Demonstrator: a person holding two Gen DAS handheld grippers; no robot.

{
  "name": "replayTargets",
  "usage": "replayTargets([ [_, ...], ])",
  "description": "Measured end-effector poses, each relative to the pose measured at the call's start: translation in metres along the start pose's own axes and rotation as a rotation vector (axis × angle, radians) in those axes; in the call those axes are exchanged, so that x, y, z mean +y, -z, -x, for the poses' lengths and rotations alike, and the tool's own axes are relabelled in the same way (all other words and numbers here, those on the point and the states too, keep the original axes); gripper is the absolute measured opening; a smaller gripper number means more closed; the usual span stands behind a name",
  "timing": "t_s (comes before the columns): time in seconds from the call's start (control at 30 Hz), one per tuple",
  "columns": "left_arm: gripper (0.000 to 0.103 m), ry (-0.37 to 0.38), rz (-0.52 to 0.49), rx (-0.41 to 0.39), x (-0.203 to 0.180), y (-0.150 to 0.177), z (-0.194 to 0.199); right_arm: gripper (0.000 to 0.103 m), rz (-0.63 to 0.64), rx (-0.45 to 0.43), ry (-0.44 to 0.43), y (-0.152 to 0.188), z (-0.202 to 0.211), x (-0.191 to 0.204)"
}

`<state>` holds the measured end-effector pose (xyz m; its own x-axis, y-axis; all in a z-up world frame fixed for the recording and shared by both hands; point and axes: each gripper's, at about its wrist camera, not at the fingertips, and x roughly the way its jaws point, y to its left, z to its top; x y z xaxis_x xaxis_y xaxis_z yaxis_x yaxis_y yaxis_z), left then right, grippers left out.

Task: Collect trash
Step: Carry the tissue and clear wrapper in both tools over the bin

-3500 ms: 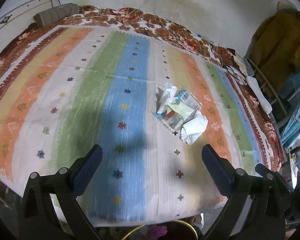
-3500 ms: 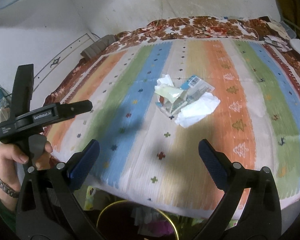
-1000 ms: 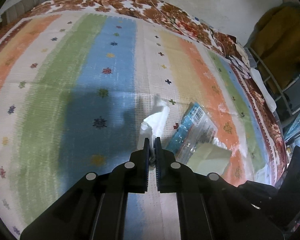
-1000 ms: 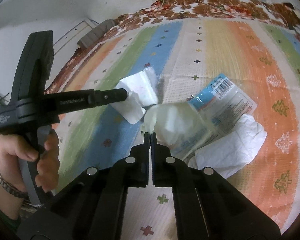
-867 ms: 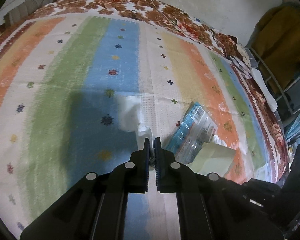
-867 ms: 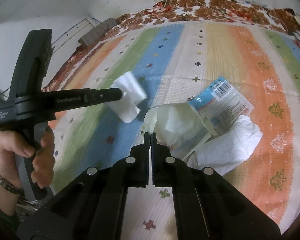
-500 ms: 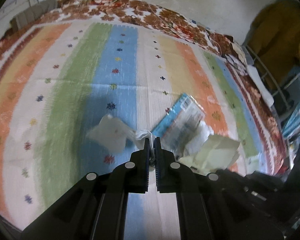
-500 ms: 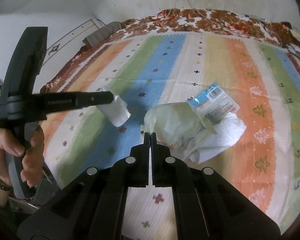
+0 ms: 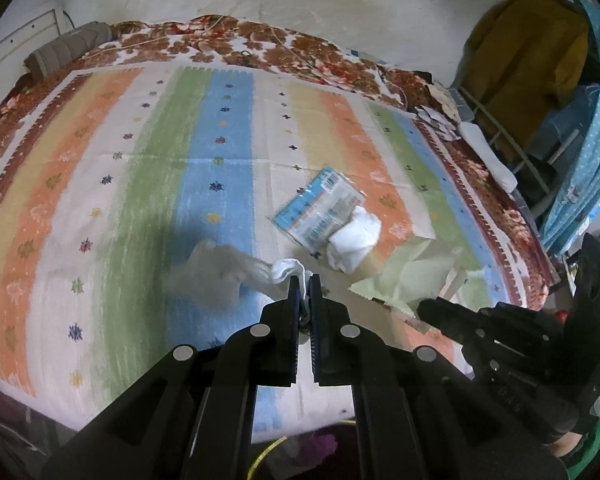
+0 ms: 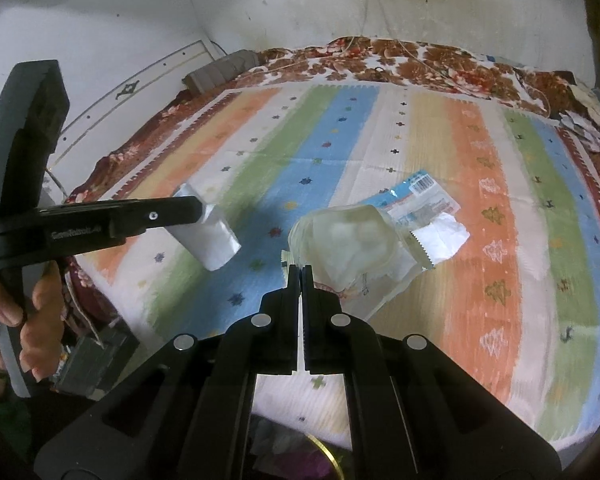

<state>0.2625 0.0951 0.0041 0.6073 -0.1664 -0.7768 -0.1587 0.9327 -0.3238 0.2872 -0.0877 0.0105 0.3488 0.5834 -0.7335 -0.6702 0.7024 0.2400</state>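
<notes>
Striped in orange, green, blue, yellow and white, a woven mat (image 9: 148,184) covers a bed whose brown floral bedspread (image 9: 284,48) shows along the far edge, below a stained pale wall (image 10: 284,4). At the right of the left wrist view, a mustard garment (image 9: 528,52) hangs beside a blue dotted cloth (image 9: 596,128). On the mat, across the white and yellow stripes, lies a blue and white plastic packet (image 9: 320,204) with a barcode at one end, and a crumpled white tissue (image 9: 354,244) rests against its near end. Both pieces stay on the bed. The left gripper (image 9: 305,280) has its jaws pinched together on a corner of a white tissue (image 9: 224,272), which hangs blurred off the tip, above the blue stripe and clear of the mat. In the right wrist view the same gripper reaches in from the left, with a hand (image 10: 32,320) wrapped round its handle. The right gripper (image 10: 301,270) is also clamped tight, its 2 jaws holding the edge of a pale yellowish wrapper (image 10: 344,244) with a serrated end; the wrapper billows up in front of the packet and hides part of it. At the foot of the bed, below both grippers, a curved yellow rim (image 10: 328,456) shows, and what it belongs to cannot be told.
</notes>
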Motion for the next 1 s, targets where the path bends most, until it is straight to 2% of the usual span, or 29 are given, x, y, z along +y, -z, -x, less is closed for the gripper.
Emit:
replayTargets([
  [0.4, 0.004, 0.040, -0.004, -0.030, -0.017, 0.029, 0.036, 0.001, 0.011, -0.019, 0.027, 0.032, 0.045, 0.011],
  [1.0, 0.004, 0.106, -0.045, -0.080, -0.041, 0.101, 0.088, 0.001, 0.008, -0.025, 0.012, 0.098, 0.090, 0.034],
])
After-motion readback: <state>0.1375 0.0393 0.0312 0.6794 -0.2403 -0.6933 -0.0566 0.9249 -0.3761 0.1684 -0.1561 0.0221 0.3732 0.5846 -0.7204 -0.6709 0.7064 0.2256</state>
